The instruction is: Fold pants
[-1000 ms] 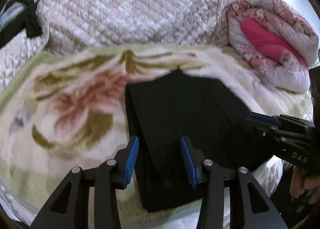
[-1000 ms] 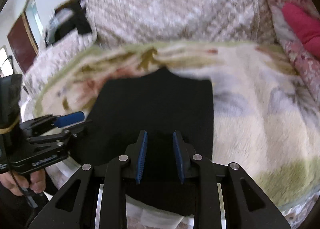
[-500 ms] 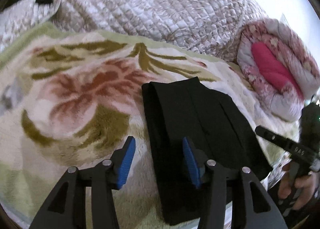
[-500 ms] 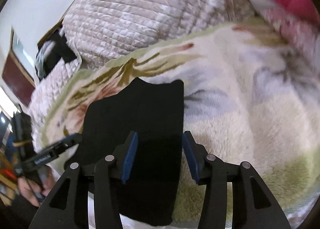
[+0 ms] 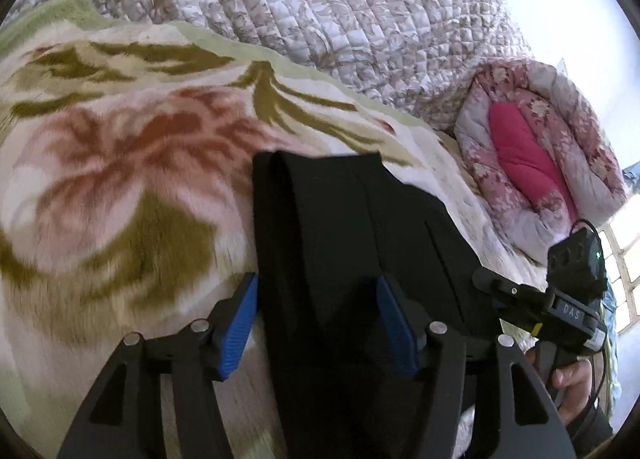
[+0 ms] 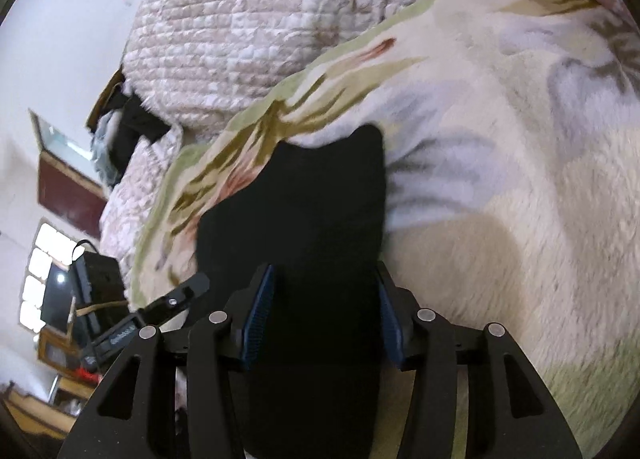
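Note:
Black pants [image 5: 344, 243] lie folded into a narrow stack on a floral fleece blanket [image 5: 120, 179]; they also show in the right wrist view [image 6: 312, 227]. My left gripper [image 5: 318, 325] is open, its blue pads straddling the near end of the pants' left part. My right gripper [image 6: 322, 323] is open, its pads either side of the pants' near end. Each gripper appears in the other's view: the right gripper [image 5: 536, 303] at the pants' right edge, the left gripper [image 6: 160, 315] at their left edge.
A quilted beige cover [image 5: 320, 7] is heaped at the back of the bed. A rolled floral quilt with a pink lining [image 5: 532, 151] lies at the right. A dark garment [image 6: 128, 127] and furniture stand at the left in the right wrist view.
Both grippers have opened wider and tilted, with the pants left flat on the blanket. The right gripper had been nearly shut a second ago.

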Action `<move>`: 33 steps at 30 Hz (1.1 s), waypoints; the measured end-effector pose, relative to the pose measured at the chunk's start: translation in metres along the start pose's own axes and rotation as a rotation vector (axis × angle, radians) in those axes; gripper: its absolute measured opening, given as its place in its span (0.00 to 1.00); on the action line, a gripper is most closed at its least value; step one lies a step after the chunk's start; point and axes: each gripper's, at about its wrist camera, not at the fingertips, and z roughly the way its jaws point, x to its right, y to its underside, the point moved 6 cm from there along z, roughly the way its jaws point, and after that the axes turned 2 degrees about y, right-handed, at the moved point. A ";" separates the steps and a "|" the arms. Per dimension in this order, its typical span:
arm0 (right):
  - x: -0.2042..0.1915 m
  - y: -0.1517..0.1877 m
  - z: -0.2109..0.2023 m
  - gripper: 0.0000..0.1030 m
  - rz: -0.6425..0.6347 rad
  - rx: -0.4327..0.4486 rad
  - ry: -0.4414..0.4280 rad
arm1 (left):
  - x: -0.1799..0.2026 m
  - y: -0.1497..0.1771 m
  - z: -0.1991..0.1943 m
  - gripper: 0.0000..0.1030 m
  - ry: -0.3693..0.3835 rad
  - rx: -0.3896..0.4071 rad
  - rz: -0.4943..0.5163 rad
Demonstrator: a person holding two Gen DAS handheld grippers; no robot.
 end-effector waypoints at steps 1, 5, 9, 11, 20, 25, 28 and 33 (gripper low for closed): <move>-0.001 0.005 -0.001 0.48 -0.004 -0.007 -0.006 | 0.002 0.004 -0.003 0.61 0.000 -0.002 0.007; -0.002 0.001 0.005 0.48 -0.022 -0.013 0.012 | 0.005 0.013 -0.008 0.60 0.004 -0.010 0.005; 0.000 -0.010 0.016 0.36 -0.007 0.002 0.023 | 0.001 -0.004 0.009 0.58 0.030 -0.016 -0.030; 0.003 -0.008 0.014 0.23 0.014 0.015 0.029 | -0.003 -0.008 0.012 0.51 0.041 -0.013 -0.063; -0.033 -0.014 -0.009 0.16 -0.051 0.089 0.013 | 0.024 -0.017 -0.014 0.22 0.021 0.039 0.009; -0.059 -0.034 -0.006 0.16 -0.098 0.108 -0.010 | 0.028 -0.041 -0.029 0.22 0.009 0.066 0.053; -0.069 -0.054 0.004 0.16 -0.119 0.113 -0.010 | 0.024 -0.066 -0.032 0.22 -0.004 0.071 0.084; -0.074 -0.091 0.037 0.16 -0.146 0.097 0.007 | 0.008 -0.108 -0.015 0.23 -0.047 0.064 0.136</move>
